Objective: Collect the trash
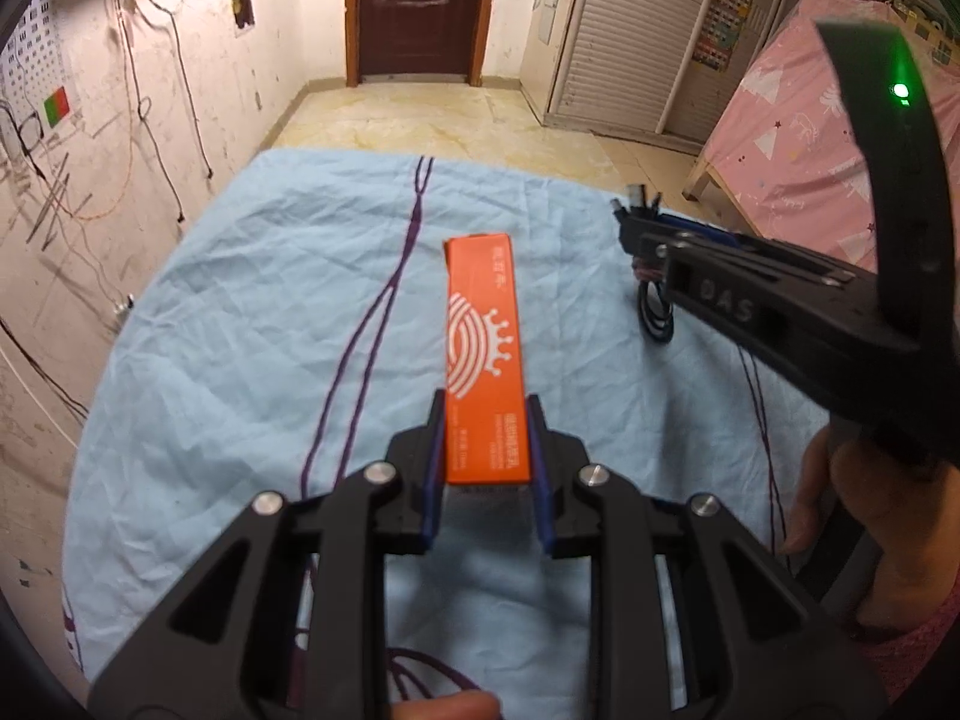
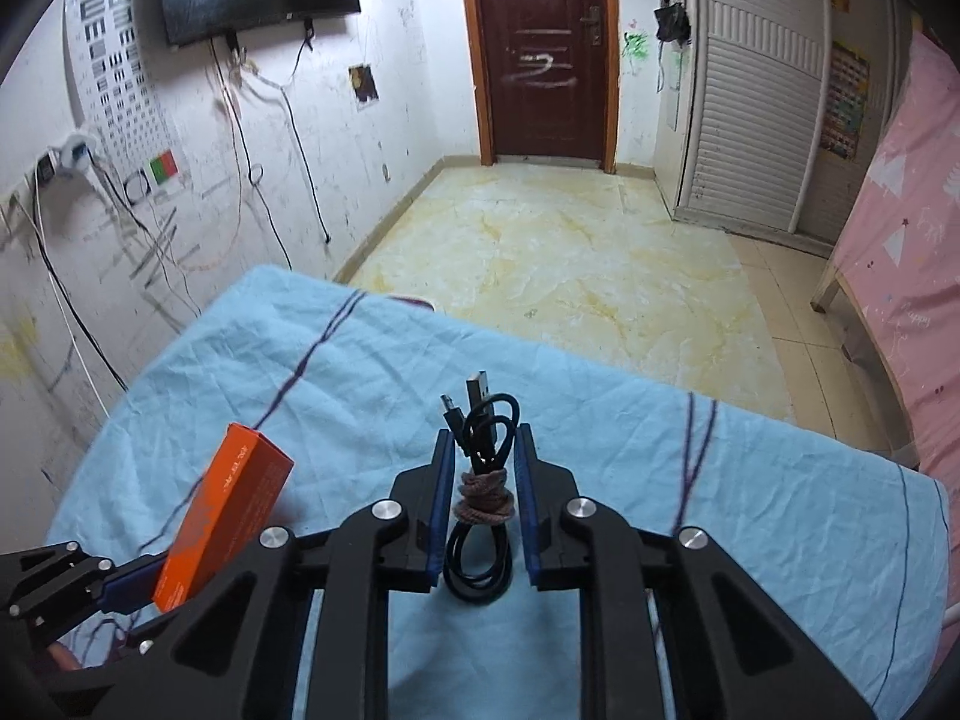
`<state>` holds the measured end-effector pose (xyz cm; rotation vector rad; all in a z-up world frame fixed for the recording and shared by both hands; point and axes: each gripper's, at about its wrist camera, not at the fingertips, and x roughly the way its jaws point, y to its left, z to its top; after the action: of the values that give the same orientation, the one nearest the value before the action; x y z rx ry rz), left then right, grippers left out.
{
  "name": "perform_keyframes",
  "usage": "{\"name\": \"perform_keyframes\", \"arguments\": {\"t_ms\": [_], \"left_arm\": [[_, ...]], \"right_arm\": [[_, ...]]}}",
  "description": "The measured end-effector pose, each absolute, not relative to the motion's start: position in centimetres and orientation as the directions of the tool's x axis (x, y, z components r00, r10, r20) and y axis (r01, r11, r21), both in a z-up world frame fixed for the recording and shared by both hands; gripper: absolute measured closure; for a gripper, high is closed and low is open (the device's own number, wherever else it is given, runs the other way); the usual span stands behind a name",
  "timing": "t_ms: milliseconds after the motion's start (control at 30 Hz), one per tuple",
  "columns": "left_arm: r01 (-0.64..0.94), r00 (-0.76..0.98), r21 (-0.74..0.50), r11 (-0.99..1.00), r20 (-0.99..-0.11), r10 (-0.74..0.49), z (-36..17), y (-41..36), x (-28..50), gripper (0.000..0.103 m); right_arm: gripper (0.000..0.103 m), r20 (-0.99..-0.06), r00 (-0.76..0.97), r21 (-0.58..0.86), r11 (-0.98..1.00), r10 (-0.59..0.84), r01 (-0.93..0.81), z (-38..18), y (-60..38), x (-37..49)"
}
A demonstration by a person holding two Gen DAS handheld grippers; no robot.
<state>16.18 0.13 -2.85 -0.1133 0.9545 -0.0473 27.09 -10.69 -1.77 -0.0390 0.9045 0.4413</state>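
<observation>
My left gripper (image 1: 486,420) is shut on a long orange box (image 1: 483,348) and holds it above the blue cloth; the box also shows at the lower left of the right wrist view (image 2: 222,510). My right gripper (image 2: 480,450) is shut on a coiled black USB cable (image 2: 483,480) tied with a brown band, held above the cloth. In the left wrist view the right gripper (image 1: 630,228) is at the right with the cable (image 1: 654,312) hanging from it.
A table covered with a wrinkled light blue cloth (image 1: 240,300) lies below both grippers. A wall with hanging wires is at the left, a pink-covered bed (image 2: 912,252) at the right, tiled floor and a brown door (image 2: 540,48) beyond.
</observation>
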Motion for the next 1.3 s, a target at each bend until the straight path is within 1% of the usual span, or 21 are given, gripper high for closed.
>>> {"name": "perform_keyframes", "arguments": {"t_ms": [267, 533, 700, 800, 967, 1067, 1100, 1133, 1167, 1200, 1233, 1300], "left_arm": [[0.028, 0.611, -0.075, 0.997, -0.788, -0.077, -1.3, -2.3, 15.1, 0.081], [0.077, 0.628, -0.039, 0.996, -0.774, -0.078, -0.4, -5.5, 14.6, 0.081], [0.087, 0.636, -0.031, 0.996, -0.767, -0.079, -0.1, -6.4, 14.5, 0.081], [0.063, 0.641, -0.029, 0.998, -0.765, -0.063, -0.1, -5.6, 14.5, 0.081], [0.018, 0.636, -0.04, 0.999, -0.77, -0.043, -0.4, -3.1, 15.0, 0.081], [-0.002, 0.634, -0.061, 0.998, -0.772, -0.046, -0.5, -1.7, 15.5, 0.081], [-0.004, 0.633, -0.071, 0.997, -0.773, -0.052, -0.6, -1.3, 15.8, 0.081], [-0.005, 0.631, -0.076, 0.997, -0.773, -0.056, -0.7, -1.0, 15.9, 0.081], [-0.007, 0.63, -0.082, 0.997, -0.775, -0.06, -0.8, -0.7, 16.0, 0.081], [-0.008, 0.628, -0.088, 0.996, -0.776, -0.063, -0.9, -0.5, 16.2, 0.081], [-0.009, 0.627, -0.093, 0.996, -0.776, -0.067, -1.0, -0.2, 16.4, 0.081], [-0.009, 0.622, -0.104, 0.995, -0.779, -0.076, -1.2, 0.4, 16.8, 0.081]], "right_arm": [[0.09, -0.694, 0.593, 0.228, 0.906, 0.409, -0.357, 1.5, -15.2, 24.9], [0.09, -0.62, 0.669, 0.267, 0.913, 0.409, -0.309, 4.8, -20.6, 22.0], [0.09, -0.638, 0.645, 0.287, 0.907, 0.421, -0.308, 4.2, -21.9, 22.4], [0.089, -0.671, 0.589, 0.295, 0.891, 0.45, -0.344, 2.8, -20.2, 23.4], [0.088, -0.728, 0.528, 0.271, 0.891, 0.437, -0.364, 0.6, -16.4, 26.0], [0.078, -0.749, 0.514, 0.254, 0.897, 0.418, -0.361, -0.3, -14.4, 27.6], [0.068, -0.752, 0.512, 0.251, 0.898, 0.416, -0.361, -0.5, -13.9, 28.1], [0.051, -0.758, 0.507, 0.244, 0.9, 0.409, -0.361, -0.8, -13.2, 28.8], [0.043, -0.767, 0.508, 0.228, 0.906, 0.392, -0.356, -1.1, -12.7, 29.3], [0.032, -0.772, 0.513, 0.214, 0.913, 0.377, -0.349, -1.3, -12.3, 29.7], [0.03, -0.774, 0.525, 0.193, 0.922, 0.354, -0.336, -1.6, -12.0, 30.3], [0.03, -0.777, 0.534, 0.179, 0.929, 0.335, -0.323, -1.9, -11.6, 31.1]]}}
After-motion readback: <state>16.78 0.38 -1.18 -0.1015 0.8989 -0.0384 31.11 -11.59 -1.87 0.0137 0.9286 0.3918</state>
